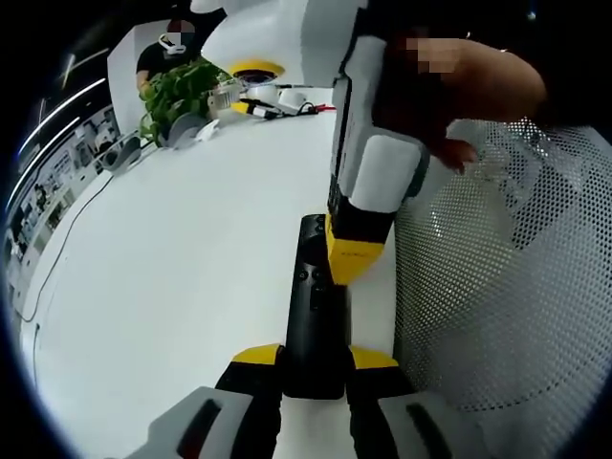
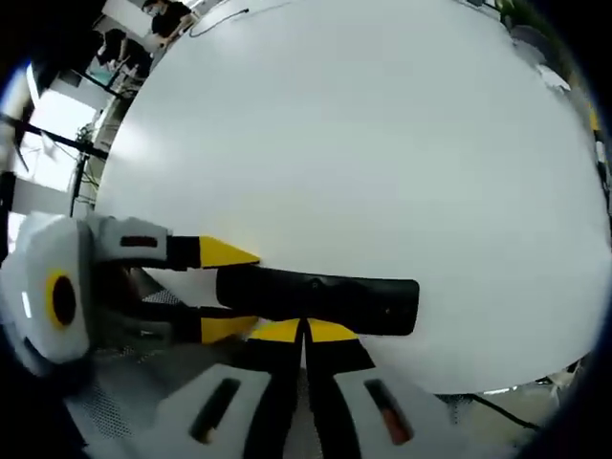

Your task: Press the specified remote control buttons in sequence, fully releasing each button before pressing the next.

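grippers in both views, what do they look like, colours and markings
Both grippers have white bodies, black jaw arms and yellow tips. The left gripper has dark slots in its white base. The right gripper shows similar slots, one orange-red. The left gripper's side carries a yellow ring.

Black remote (image 1: 315, 316), white table (image 1: 172, 249)

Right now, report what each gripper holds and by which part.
Left gripper clamps the remote by its near end. Right gripper, jaws shut, holds nothing; its tips press the remote's top.

black remote control (image 1: 314, 311), flat, near table edge
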Demonstrator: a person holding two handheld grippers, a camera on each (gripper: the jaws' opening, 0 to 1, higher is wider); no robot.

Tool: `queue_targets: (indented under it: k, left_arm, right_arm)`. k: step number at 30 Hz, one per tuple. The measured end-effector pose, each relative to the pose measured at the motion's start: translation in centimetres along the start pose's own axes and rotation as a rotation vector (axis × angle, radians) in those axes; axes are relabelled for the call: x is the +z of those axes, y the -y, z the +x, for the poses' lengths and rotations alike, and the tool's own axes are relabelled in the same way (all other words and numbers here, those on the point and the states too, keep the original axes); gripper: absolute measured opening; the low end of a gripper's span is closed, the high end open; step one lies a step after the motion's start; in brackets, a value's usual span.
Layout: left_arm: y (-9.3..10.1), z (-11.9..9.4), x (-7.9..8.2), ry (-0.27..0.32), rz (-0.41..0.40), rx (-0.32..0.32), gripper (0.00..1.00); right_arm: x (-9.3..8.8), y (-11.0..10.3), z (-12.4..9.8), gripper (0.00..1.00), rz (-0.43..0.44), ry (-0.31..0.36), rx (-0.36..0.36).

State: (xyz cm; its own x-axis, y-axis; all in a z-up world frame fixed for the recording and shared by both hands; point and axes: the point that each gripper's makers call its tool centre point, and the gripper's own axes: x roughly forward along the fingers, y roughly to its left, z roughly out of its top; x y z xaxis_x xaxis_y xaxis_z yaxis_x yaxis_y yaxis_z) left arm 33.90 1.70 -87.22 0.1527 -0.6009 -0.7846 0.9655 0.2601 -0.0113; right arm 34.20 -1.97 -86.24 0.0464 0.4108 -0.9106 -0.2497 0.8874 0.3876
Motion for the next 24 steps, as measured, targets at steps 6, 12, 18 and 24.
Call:
queue_targets:
  k: [6, 12, 18, 24]
  left_arm:
    - [0.0, 0.0, 0.0, -0.001, 0.004, -0.002, 0.25]
    - [0.0, 0.0, 0.0, 0.0, 0.004, -0.003, 0.25]
    - [0.0, 0.0, 0.0, 0.002, 0.005, -0.004, 0.25]
    - [0.0, 0.0, 0.0, 0.001, 0.006, -0.004, 0.25]
  right_arm:
    - [0.6, 0.1, -0.2, 0.0, 0.018, 0.033, 0.013]
    - [1.0, -0.2, -0.1, 0.0, -0.013, 0.059, 0.008]
    - [1.1, -0.8, 0.4, 0.0, -0.087, 0.055, 0.002]
    - [0.9, -0.8, 0.9, 0.0, -0.127, 0.036, -0.005]
